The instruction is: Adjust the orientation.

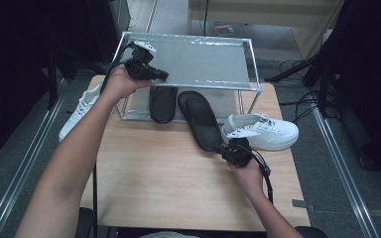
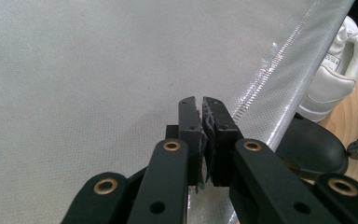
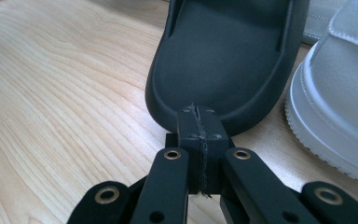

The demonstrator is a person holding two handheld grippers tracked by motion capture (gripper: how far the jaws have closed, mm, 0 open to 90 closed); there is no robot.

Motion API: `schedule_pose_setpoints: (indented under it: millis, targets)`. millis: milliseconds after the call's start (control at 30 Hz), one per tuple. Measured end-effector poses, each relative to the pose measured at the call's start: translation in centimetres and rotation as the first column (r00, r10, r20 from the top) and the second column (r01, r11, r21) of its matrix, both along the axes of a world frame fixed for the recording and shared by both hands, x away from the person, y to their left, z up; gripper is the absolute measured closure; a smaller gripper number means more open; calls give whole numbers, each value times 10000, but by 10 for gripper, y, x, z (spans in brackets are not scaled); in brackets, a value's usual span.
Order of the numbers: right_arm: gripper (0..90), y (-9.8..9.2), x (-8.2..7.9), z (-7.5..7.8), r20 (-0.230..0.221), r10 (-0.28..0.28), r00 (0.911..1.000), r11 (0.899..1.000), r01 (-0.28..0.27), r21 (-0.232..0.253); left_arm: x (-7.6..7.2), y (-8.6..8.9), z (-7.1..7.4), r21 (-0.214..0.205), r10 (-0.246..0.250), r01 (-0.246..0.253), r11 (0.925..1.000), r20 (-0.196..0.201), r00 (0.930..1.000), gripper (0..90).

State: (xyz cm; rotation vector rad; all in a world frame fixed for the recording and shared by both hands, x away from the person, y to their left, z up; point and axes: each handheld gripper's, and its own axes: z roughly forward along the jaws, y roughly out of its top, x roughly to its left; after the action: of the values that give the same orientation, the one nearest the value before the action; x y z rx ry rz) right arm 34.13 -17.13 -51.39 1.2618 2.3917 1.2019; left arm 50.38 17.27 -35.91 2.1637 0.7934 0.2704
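High view, left to right. A white sneaker [image 1: 81,111] lies at the left edge of the table [image 1: 154,183], partly over its side. The left gripper [image 1: 162,76], held in the left hand [image 1: 120,83], hovers at the front left corner of a metal-framed rack [image 1: 254,74] with a grey mesh top shelf; its fingers [image 2: 190,122] are clenched on nothing, with the mesh shelf spread behind them in the left gripper view. Under the rack's front rail lies one black slipper [image 1: 162,103], its far end tucked beneath the shelf. Just beside it, a second black slipper [image 1: 200,119] lies slanted on the table, its toe near the rack and its heel toward the person. The right gripper [image 1: 224,149], in the right hand [image 1: 248,173], meets this slipper's heel end; its fingers [image 3: 189,128] are pressed together at the heel rim, and the right gripper view does not make plain whether any of the rim is pinched between them. A second white sneaker [image 1: 263,131] stands just right of that slipper, close beside it near the table's right edge.
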Motion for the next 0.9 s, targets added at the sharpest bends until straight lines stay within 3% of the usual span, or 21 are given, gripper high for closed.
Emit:
schedule_pose_setpoints:
  millis: [367, 900]
  targets:
    - [900, -10, -4, -2, -78, -223, 9997, 9996, 222, -193, 0, 0, 0, -26, 24, -24, 10000, 27, 10000, 870]
    - [900, 9, 9, -11, 115, -305, 9995, 9994, 307, -168, -1, 1, -1, -120, 83, -83, 9999, 7, 10000, 865]
